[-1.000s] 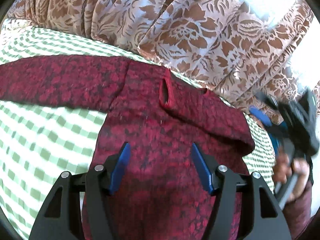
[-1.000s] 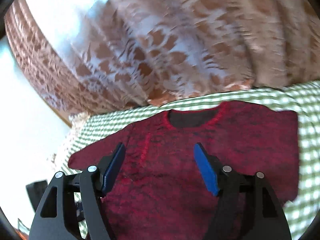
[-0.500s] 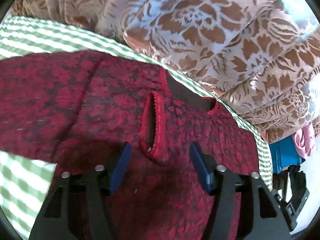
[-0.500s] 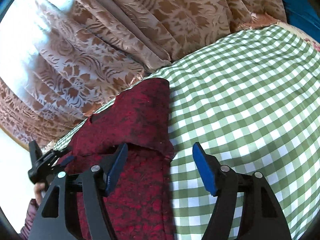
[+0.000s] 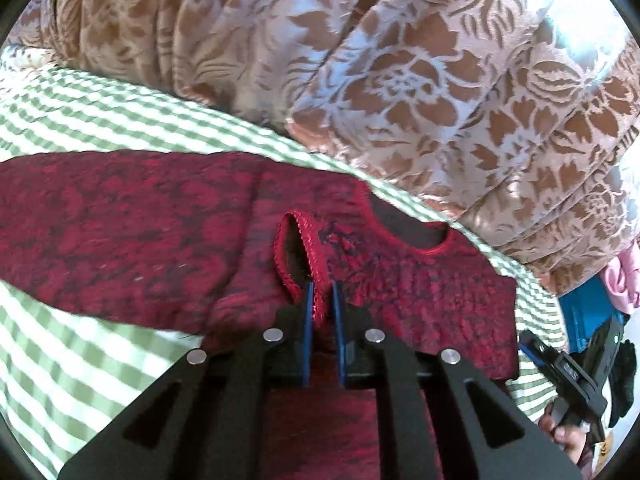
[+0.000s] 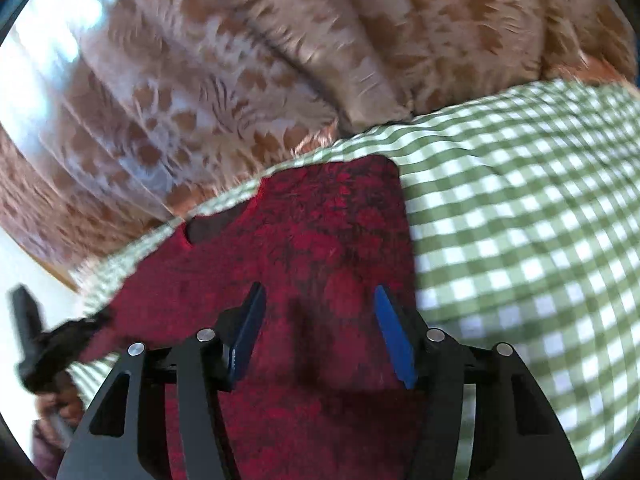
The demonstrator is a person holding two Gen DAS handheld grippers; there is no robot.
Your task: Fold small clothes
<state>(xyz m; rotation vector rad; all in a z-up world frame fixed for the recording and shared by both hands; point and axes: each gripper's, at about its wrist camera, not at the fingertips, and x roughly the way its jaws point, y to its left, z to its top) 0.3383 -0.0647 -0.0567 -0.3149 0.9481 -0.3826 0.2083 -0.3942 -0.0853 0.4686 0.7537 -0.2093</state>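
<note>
A dark red patterned top (image 5: 132,232) lies spread on the green checked cloth (image 5: 72,364). Its neckline and a trimmed slit (image 5: 296,256) face the curtain. My left gripper (image 5: 321,300) is shut on the red trim at the lower end of the slit. In the right wrist view the same top (image 6: 332,248) lies with its right side folded over. My right gripper (image 6: 318,312) is open above the folded part, holding nothing. The right gripper also shows in the left wrist view (image 5: 576,380) at the right edge.
A brown floral curtain (image 5: 380,72) hangs close behind the far edge of the surface. The green checked cloth (image 6: 520,240) stretches to the right of the top. Blue and pink items (image 5: 600,300) sit off the surface at the right.
My left gripper moved forward to the slit and shut on its trim. My right gripper swung back left over the folded right side and stays open.
</note>
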